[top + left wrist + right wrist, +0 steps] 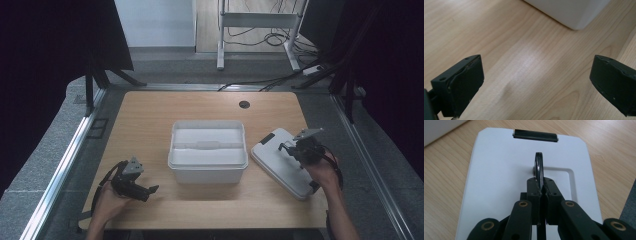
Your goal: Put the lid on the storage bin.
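A white open box (208, 167) stands mid-table, with a white insert inside; its corner (576, 15) shows at the top of the left gripper view. To its right lies the white lid (280, 165) (499, 170), flat on the wood, with a black clip (535, 135) at its far end. My right gripper (292, 148) (540, 191) is shut on the lid's black handle (539, 167), which stands up from a recess. Low over bare wood near the front left edge, my left gripper (150, 191) (536, 80) is open with nothing between its fingers.
The wooden table (150, 115) has a cable hole (244, 104) at the back. Metal rails (65, 160) run along both sides. A white frame (257, 22) and cables lie on the floor behind the table.
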`<state>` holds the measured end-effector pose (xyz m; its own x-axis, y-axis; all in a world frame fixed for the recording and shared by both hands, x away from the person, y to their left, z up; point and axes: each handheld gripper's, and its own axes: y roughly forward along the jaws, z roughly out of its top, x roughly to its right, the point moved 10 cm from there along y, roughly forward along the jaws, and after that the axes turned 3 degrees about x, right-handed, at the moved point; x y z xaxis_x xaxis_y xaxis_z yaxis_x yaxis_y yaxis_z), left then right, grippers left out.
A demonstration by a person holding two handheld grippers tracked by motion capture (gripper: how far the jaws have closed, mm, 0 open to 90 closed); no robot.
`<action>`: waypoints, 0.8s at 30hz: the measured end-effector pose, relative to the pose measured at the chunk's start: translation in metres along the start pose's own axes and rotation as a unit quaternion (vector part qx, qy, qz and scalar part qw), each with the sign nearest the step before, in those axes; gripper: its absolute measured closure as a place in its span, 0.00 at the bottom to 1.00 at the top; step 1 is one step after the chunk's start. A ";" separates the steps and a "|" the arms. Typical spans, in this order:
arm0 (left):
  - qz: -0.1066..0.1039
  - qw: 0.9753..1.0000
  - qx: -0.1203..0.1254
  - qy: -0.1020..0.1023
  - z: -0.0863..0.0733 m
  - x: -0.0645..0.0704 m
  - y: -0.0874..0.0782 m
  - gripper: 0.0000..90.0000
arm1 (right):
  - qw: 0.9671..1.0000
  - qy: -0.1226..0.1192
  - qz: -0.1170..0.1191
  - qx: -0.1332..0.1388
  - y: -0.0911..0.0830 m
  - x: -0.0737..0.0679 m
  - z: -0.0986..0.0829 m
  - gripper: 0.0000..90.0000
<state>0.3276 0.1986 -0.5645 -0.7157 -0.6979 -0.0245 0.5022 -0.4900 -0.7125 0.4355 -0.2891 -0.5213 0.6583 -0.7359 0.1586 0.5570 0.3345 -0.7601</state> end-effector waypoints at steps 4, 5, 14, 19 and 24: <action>-0.012 1.000 0.004 -0.007 -0.007 0.007 0.008 0.00 | 1.000 -0.006 0.015 0.012 -0.010 -0.001 0.009 0.94; -0.014 1.000 0.003 -0.006 -0.009 0.009 0.010 0.00 | 1.000 -0.009 0.019 0.015 -0.014 -0.001 0.011 0.94; -0.038 0.999 -0.006 -0.001 -0.017 0.023 0.027 0.00 | 0.997 -0.034 0.056 0.028 -0.050 0.000 0.038 0.94; -0.038 0.999 0.001 -0.004 -0.017 0.023 0.028 0.00 | 0.995 -0.054 0.067 0.043 -0.073 0.002 0.057 0.94; -0.038 0.999 0.001 -0.005 -0.017 0.023 0.028 0.00 | 0.992 -0.073 0.081 0.057 -0.092 0.001 0.077 0.94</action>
<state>0.3168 0.1773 -0.5972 -0.7475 -0.6632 0.0371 0.4472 -0.5438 -0.7101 0.4242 -0.2753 -0.4027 0.8053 -0.5769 0.1366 0.4868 0.5119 -0.7078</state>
